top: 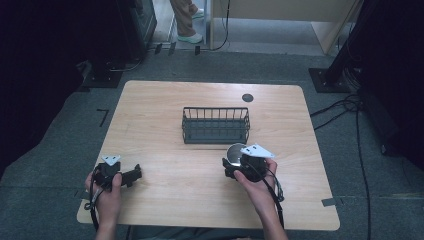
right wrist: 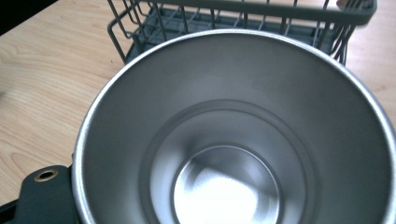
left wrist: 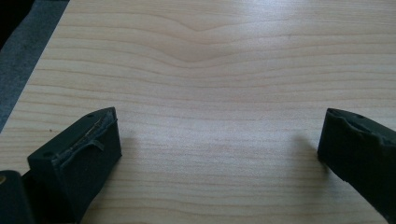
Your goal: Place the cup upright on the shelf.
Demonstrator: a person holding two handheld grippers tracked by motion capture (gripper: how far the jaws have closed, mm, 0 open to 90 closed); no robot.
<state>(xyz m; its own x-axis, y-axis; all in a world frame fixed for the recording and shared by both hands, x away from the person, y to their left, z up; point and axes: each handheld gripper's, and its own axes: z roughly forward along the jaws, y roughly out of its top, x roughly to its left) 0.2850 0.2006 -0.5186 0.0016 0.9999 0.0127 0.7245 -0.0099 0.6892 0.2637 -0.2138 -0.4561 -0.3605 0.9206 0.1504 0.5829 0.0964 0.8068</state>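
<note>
Nearest to me, well left of the wire basket [top: 215,125], my left gripper [top: 136,174] rests low over the bare wooden surface [top: 175,185] with its fingers [left wrist: 84,149] spread wide and nothing between them. Closer to the basket, just in front of its right end, my right gripper [top: 231,167] has its fingers clenched on a steel cup [right wrist: 233,126], whose open mouth faces that gripper's camera. The basket stands behind the cup, near the middle of the surface.

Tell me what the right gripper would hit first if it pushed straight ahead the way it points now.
Probably the wire basket: the right gripper, shut on a steel cup, points at its near wall, though the gap is hard to judge.
</note>
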